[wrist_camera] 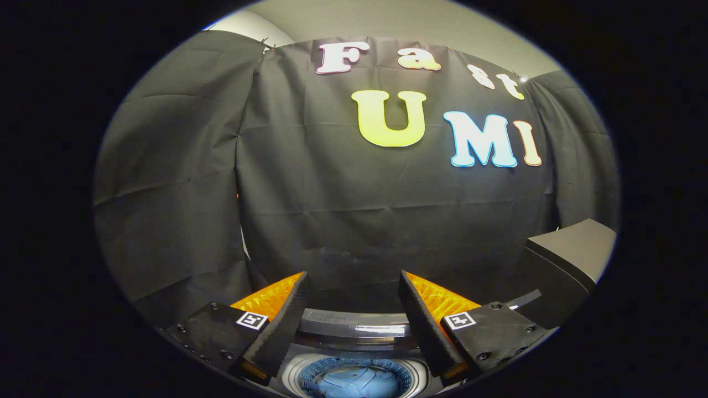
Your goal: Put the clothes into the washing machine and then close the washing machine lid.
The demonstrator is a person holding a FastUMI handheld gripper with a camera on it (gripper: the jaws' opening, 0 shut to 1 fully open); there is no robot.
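Note:
My gripper (353, 282) is open, its two fingers spread apart with nothing between them. It hovers above a top-loading washing machine (354, 326) whose round drum opening lies below and between the fingers. Light blue clothes (357, 381) lie inside the drum. The machine's lid shows as a dark curved band (354, 319) standing up at the back of the opening, just beyond the fingertips.
A grey box-like object (572, 251) stands to the right of the machine, beyond the right finger. The black cloth wall of the booth hangs close behind the washing machine.

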